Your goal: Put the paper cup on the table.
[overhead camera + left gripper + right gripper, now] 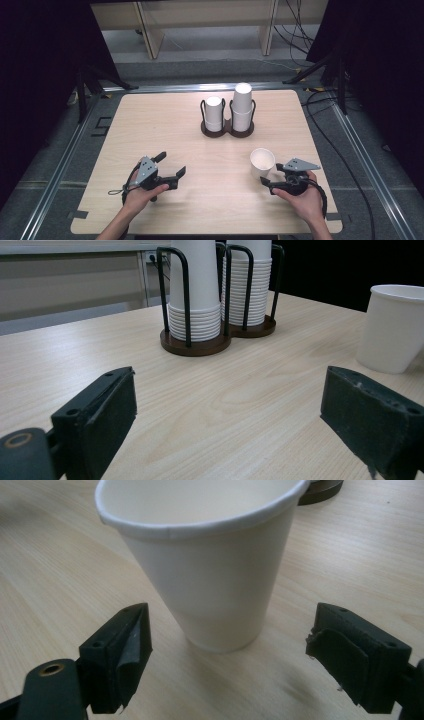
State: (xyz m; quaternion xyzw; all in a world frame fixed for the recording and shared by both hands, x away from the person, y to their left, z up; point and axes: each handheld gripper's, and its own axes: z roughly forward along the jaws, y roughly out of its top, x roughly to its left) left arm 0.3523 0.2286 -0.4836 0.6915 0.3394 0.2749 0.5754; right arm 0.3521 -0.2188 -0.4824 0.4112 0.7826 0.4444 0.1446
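Observation:
A single white paper cup [262, 161] stands upright and empty on the wooden table [150, 120], right of centre. My right gripper [272, 174] sits just behind it, open, its jaws wide apart. In the right gripper view the cup [210, 580] rises just ahead of my gripper [231, 617], and neither pad touches it. My left gripper [171, 164] rests near the front left, open with nothing between its jaws. The left gripper view has this gripper [227, 385] facing the cup [395, 330] at far right.
A dark two-slot cup holder [228, 131] stands at the table's back centre, with a shorter stack of white cups [214, 114] and a taller stack [242, 105]. The same holder [200, 345] appears ahead in the left gripper view. Cables lie on the floor at right.

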